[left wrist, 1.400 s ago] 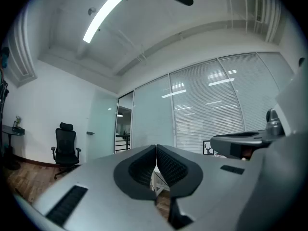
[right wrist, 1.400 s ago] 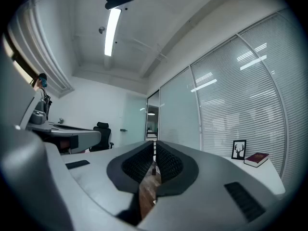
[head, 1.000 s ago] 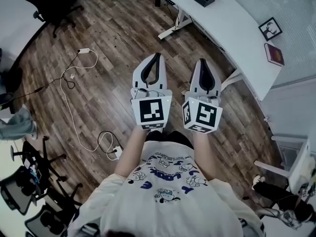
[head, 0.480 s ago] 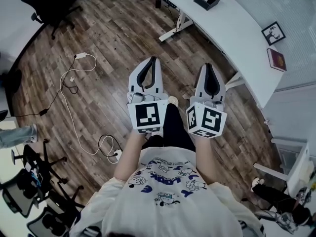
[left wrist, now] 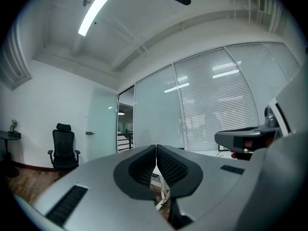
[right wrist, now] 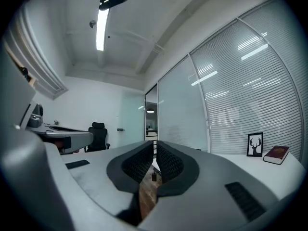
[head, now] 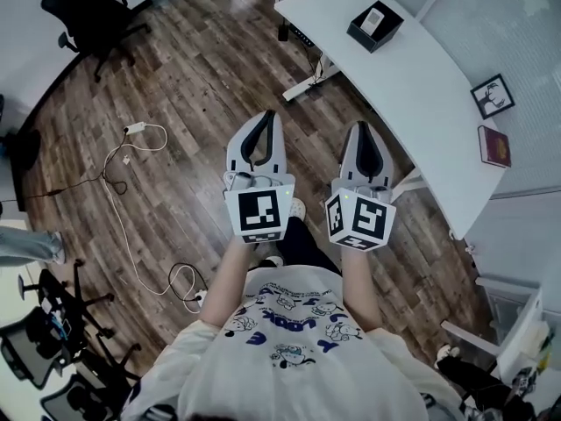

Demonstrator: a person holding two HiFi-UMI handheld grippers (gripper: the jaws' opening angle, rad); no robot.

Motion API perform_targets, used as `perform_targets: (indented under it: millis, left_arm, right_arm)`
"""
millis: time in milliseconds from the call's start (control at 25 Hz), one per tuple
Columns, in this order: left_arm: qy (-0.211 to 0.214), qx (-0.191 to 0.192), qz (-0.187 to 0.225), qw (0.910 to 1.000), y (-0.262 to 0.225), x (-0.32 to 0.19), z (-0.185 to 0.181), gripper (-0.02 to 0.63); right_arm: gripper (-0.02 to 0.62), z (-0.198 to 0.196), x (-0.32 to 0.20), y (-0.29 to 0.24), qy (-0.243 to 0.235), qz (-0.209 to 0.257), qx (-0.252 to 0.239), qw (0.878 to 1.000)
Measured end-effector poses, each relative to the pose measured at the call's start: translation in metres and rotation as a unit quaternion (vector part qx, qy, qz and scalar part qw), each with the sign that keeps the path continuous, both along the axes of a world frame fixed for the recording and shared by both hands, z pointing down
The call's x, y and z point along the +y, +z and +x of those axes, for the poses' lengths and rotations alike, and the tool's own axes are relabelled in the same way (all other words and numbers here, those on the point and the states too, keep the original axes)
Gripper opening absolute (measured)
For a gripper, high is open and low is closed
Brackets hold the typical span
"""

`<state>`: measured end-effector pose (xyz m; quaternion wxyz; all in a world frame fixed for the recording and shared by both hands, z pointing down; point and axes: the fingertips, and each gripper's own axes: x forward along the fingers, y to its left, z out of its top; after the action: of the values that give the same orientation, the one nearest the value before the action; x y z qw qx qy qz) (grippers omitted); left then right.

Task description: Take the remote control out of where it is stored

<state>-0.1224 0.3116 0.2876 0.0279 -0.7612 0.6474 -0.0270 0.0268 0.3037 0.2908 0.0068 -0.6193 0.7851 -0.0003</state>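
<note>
- A black office chair [head: 88,7] stood at the far left on the wooden floor [head: 202,68]. A pale cable [head: 118,178] looped across the boards nearer the person.
- The left tool [head: 271,115] was held out level over the floor, clenched. Its own view showed the dark ribbed pads [left wrist: 140,167] meeting at the tips with nothing between them.
- The right tool [head: 363,127] hung just beside it, apart from the surface [head: 421,95]. It was likewise clenched and empty, with only floor showing past its jaws.
- The white curved surface lay ahead and to the right of both tools.
- A black box [head: 388,33] sat near the surface's far end with a pale flat oblong [head: 373,20] lying in it. It was too small to tell whether that was the remote control.
- Farther right on the surface a framed picture [head: 492,96] stood upright, and a dark red book [head: 494,146] lay flat near it.
</note>
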Motion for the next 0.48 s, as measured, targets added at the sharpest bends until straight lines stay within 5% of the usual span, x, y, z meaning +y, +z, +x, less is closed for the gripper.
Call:
perform_targets:
  millis: [480]
  left_arm:
    - [-0.002, 0.011, 0.01, 0.9999, -0.011, -0.148, 0.038, 0.018]
  right_arm:
    - [0.035, 0.03, -0.151, -0.011, -0.02, 0.006, 0.006, 1.0]
